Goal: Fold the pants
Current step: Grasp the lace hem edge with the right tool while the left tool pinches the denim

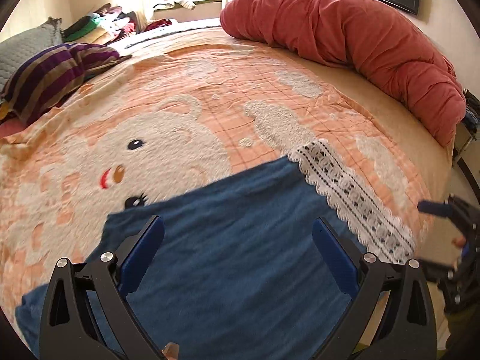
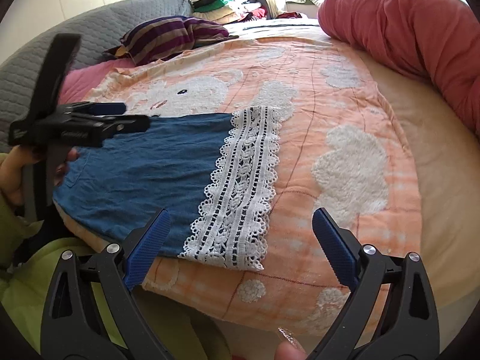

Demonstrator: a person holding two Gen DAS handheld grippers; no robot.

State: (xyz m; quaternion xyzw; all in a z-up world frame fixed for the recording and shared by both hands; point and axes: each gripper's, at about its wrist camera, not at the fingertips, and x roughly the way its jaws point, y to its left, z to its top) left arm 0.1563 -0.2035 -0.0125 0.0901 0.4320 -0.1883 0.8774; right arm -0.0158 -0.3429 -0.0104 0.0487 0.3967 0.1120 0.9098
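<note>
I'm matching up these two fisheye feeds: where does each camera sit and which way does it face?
Left wrist: on the left tool, over the blue pants, facing up the bed; right tool at right edge.
Right wrist: on the right tool, at the lace hem; left tool, hand at left.
Shared: pants, red duvet, striped pillow.

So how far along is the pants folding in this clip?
Late stage, judging by shape. The blue pants lie flat on the peach blanket as a compact rectangle, lace hem along one edge, so some folding looks done. Nothing is in hand: the left tongs hover open over the fabric and the right tongs stand open near the lace. Whether another fold remains can't be told.
</note>
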